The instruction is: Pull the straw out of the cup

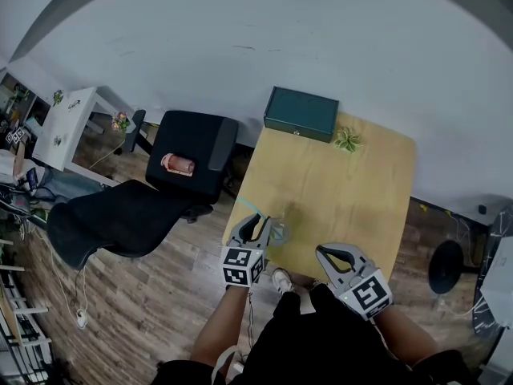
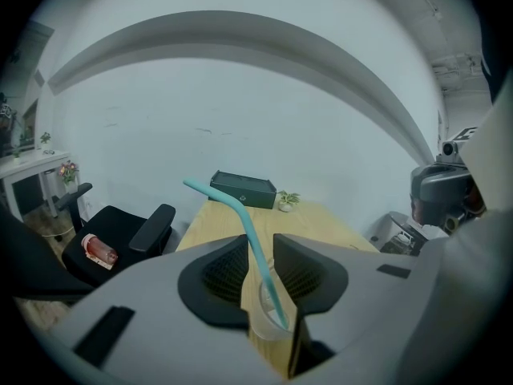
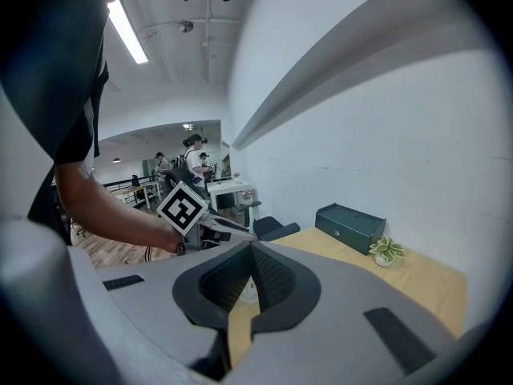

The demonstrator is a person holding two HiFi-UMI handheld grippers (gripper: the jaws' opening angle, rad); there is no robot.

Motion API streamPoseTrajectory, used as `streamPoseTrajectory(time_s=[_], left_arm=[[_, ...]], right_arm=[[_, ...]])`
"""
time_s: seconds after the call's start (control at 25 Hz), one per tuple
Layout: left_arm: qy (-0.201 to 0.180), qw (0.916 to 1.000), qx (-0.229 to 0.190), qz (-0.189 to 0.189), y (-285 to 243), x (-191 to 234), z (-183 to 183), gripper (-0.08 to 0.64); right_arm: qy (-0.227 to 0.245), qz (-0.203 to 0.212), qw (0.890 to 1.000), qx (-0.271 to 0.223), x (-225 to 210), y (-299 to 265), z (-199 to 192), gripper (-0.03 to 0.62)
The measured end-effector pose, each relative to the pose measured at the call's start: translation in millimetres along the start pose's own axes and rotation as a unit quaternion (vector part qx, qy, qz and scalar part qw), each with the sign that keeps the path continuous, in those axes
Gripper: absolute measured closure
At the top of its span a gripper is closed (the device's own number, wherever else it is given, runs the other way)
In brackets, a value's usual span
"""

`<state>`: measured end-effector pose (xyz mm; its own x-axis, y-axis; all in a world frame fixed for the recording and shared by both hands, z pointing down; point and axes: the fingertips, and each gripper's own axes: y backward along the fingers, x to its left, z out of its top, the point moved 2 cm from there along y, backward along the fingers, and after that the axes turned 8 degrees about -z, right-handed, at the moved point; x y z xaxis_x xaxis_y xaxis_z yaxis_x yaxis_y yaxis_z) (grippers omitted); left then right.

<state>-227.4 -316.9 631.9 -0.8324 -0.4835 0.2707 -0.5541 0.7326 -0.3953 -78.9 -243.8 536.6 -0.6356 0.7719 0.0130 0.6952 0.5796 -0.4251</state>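
Left tool [image 2: 260, 249] pinches the one cup [image 2: 269, 321] holding one teal straw [image 2: 240, 215], while right tool [image 3: 252, 248] is pressed together.

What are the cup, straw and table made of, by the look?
Cup: clear plastic, probably; the straw shows through its wall.
Straw: teal plastic, likely; matte, bent near the top.
Table: light wood or wood-look laminate, smooth; can't tell which.

The right tool [image 3: 252, 249], jaws together, faces the wooden table [image 3: 417, 283] bearing a green box [image 3: 350, 227].
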Motion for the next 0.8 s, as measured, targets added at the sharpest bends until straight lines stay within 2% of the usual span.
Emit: streamPoseTrajectory(time_s=[0.16, 0.48, 0.68, 0.8], left_arm=[[0.001, 1.0, -0.006, 0.002, -1.9, -0.6, 5.1, 0.497], [0.001, 0.9996, -0.026, 0.008, 3.9, -10.7, 15.8, 0.509], [-0.007, 0.9983, -0.055, 0.021, 18.8, -23.5, 36.5, 0.509], [-0.022, 0.9968, -0.073, 0.024, 28.5, -35.1, 51.1, 0.509]], right_arm=[[0.008, 0.009, 1.0, 0.003, 3.3, 0.0, 0.4, 0.574], [0.011, 0.008, 1.0, -0.005, -4.4, 1.5, 2.6, 0.574], [0.005, 0.018, 1.0, -0.022, -2.5, -1.6, 12.6, 0.574], [0.017, 0.024, 0.999, -0.03, -2.5, -0.1, 18.7, 0.574]])
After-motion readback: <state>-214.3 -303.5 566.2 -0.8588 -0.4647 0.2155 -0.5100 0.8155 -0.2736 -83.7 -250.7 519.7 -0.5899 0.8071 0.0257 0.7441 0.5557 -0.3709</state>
